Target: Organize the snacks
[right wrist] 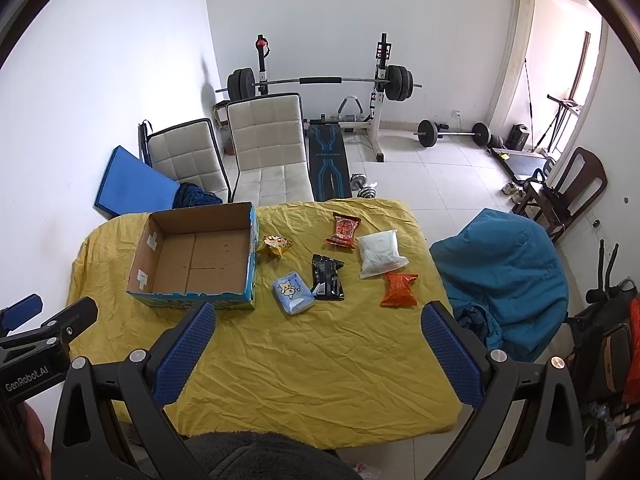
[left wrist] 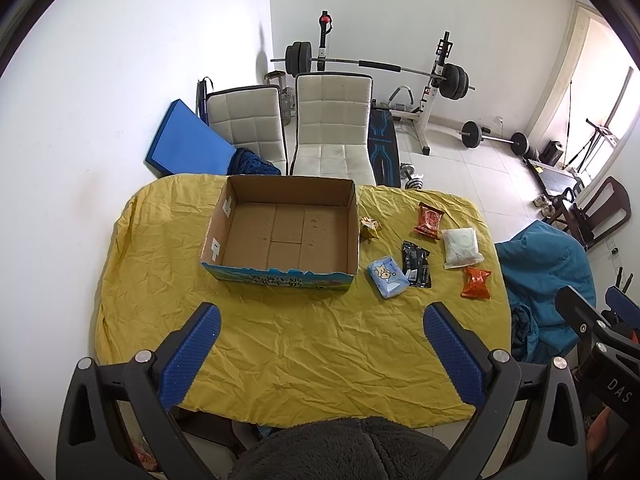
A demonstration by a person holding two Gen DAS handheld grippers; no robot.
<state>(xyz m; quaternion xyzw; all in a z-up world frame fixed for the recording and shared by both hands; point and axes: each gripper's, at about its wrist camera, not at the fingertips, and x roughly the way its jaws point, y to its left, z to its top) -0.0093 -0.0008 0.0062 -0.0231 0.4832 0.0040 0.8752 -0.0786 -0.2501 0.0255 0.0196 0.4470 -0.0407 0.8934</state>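
An empty cardboard box point(left wrist: 240, 236) point(right wrist: 160, 256) stands open on the yellow-covered table point(left wrist: 304, 344) point(right wrist: 304, 352). To its right lie several snack packets: a yellow one point(left wrist: 370, 227) point(right wrist: 275, 245), a red one point(left wrist: 429, 220) point(right wrist: 344, 231), a white bag point(left wrist: 462, 247) point(right wrist: 380, 254), a black pack point(left wrist: 417, 264) point(right wrist: 328, 277), a pale blue pack point(left wrist: 387, 276) point(right wrist: 293, 289) and an orange pack point(left wrist: 476, 283) point(right wrist: 399, 289). My left gripper point(left wrist: 322, 322) hovers open above the table's near half, holding nothing. My right gripper point(right wrist: 319, 320) is likewise open and empty, well short of the snacks.
Two white chairs point(left wrist: 332, 128) point(right wrist: 268, 148) stand behind the table. A blue beanbag point(right wrist: 504, 276) sits at the table's right end. A barbell rack point(right wrist: 320, 80), loose weights and a wooden chair point(right wrist: 568, 188) fill the room behind. A dark fleece sleeve point(left wrist: 340, 452) shows below.
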